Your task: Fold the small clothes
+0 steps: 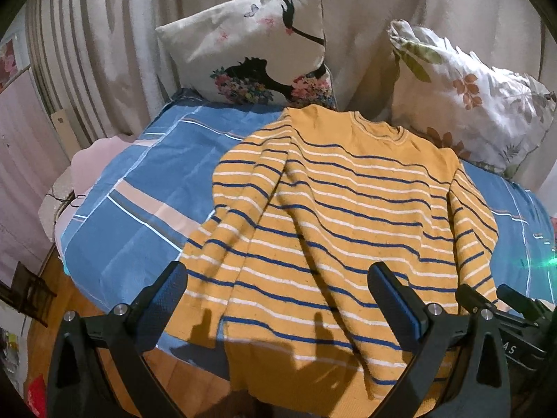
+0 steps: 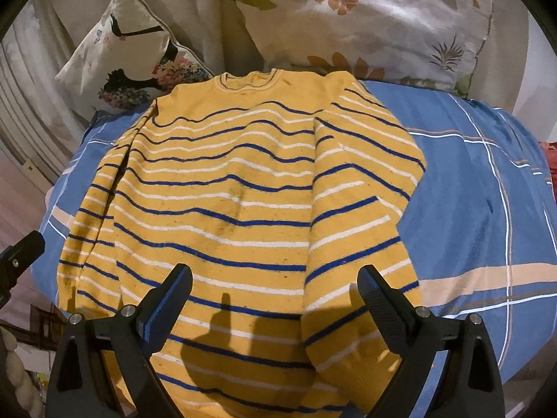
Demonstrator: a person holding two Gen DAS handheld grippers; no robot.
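Two grippers' jaws apart, sweater (image 2: 222, 188) hem cut off

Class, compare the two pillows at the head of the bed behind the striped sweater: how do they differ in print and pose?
The left pillow shows a black silhouette figure with bright flower clusters; the right pillow shows scattered orange and green leaves. The left pillow stands nearly square and smooth; the right pillow looks larger, crumpled and slumped. Both are whitish, propped against the beige backdrop behind the yellow sweater.
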